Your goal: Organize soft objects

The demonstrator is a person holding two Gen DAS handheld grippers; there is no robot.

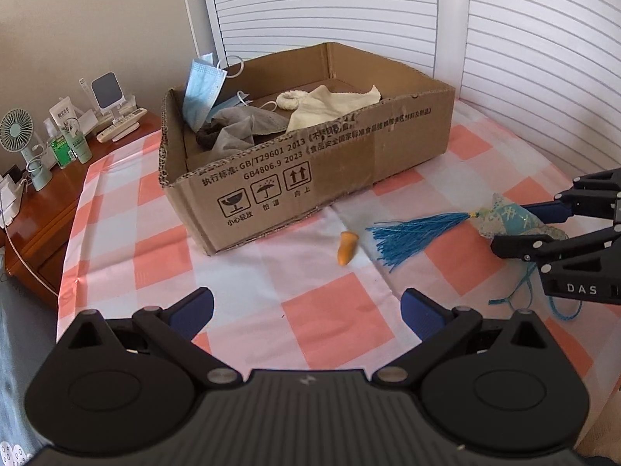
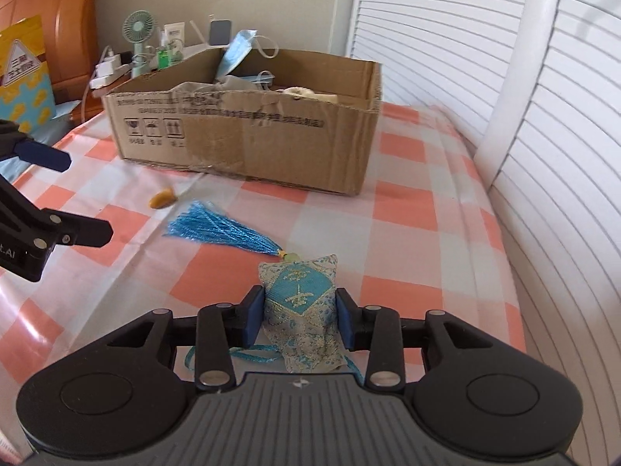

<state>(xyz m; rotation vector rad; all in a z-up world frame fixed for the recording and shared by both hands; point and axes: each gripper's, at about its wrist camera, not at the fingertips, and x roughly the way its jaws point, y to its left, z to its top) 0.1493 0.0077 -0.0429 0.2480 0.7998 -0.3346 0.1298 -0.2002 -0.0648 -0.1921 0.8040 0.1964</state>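
Only the right wrist view shows the right gripper pinching the blue brocade sachet between both pads, in front of the cardboard box; its blue tassel trails on the checked cloth toward the box. The left wrist view alone looks down into the box: a blue face mask against its left wall, grey fabric and a cream cloth. The left gripper hangs spread wide, holding nothing (an orange earplug lies just before the box). Right of the box, bare cloth runs to the white louvred panels.
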